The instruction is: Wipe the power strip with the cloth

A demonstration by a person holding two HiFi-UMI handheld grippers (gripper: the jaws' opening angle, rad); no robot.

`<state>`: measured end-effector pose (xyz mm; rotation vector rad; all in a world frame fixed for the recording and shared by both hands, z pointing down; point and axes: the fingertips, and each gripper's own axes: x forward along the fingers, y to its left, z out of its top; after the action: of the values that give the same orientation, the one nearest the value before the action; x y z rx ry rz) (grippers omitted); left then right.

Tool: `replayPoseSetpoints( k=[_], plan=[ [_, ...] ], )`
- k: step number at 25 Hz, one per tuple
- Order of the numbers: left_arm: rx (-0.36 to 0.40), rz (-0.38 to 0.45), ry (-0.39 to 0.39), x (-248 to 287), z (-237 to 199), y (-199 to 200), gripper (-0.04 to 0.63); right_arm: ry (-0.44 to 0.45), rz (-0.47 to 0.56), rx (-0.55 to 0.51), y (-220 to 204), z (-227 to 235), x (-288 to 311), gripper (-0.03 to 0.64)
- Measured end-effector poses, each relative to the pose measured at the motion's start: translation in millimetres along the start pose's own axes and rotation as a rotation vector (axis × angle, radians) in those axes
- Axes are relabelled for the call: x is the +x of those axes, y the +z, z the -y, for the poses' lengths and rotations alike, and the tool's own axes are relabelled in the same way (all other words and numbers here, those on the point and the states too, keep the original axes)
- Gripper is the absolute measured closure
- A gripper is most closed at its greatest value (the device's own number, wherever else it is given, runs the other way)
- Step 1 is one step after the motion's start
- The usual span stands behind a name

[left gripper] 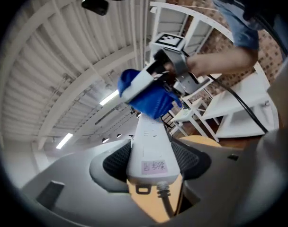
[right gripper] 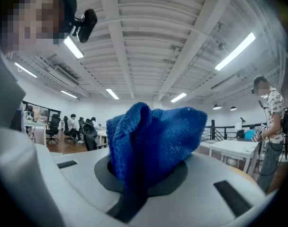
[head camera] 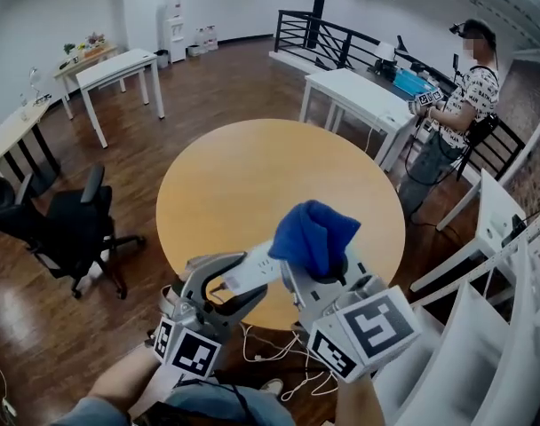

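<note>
One white power strip (head camera: 250,273) clamped in the left claw (head camera: 227,289), one blue cloth (head camera: 314,233) clamped in the right claw (head camera: 321,273), cloth covering the strip's end farthest from the left claw.

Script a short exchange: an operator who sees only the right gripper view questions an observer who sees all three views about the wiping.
Operator: My view shows only the cloth in my jaws. Where is the power strip?
Observer: The left gripper clamps it at its cable end.
Operator: Is the cloth touching it?
Observer: Yes, the left gripper view shows the cloth folded over its far end.
</note>
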<state>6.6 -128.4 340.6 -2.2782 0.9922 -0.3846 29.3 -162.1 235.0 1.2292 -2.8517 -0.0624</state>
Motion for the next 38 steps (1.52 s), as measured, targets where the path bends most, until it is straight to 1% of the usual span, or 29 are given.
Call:
replayPoseSetpoints(
  k=[2,3,5,9,12,14,17,21,25,28,32,38],
  plan=[
    [0.096,-0.012,-0.015,3,8,1,0.313,0.036,-0.099,0.023,-12,-11,23,0.563],
    [0.122,-0.013,-0.028,5,13,1,0.313,0.05,-0.144,0.026,-19,-15,32,0.563],
    [0.141,-0.021,-0.044,5,18,-3,0.313,0.064,-0.204,0.02,-31,-20,46,0.563],
    [0.136,-0.05,-0.047,2,18,-14,0.313,0.052,-0.221,-0.039,-38,-27,59,0.563],
    [0.115,-0.064,-0.053,2,19,-19,0.313,0.017,-0.26,-0.148,-42,-23,65,0.563],
    [0.087,-0.064,-0.057,2,18,-22,0.313,-0.01,-0.271,-0.199,-43,-14,66,0.563],
    [0.05,-0.068,-0.055,2,14,-27,0.313,-0.058,-0.27,-0.21,-42,12,63,0.563],
    [0.023,-0.076,-0.055,0,11,-30,0.313,-0.148,-0.272,-0.224,-39,57,53,0.563],
    [0.021,-0.073,-0.059,1,11,-30,0.313,-0.227,-0.267,-0.235,-32,98,43,0.563],
    [0.029,-0.073,-0.061,3,13,-28,0.313,-0.266,-0.263,-0.237,-26,116,36,0.562],
    [0.043,-0.064,-0.072,5,17,-24,0.313,-0.26,-0.264,-0.243,-26,112,38,0.561],
    [0.053,-0.069,-0.075,6,18,-23,0.313,-0.184,-0.288,-0.244,-37,75,55,0.563]
  ],
)
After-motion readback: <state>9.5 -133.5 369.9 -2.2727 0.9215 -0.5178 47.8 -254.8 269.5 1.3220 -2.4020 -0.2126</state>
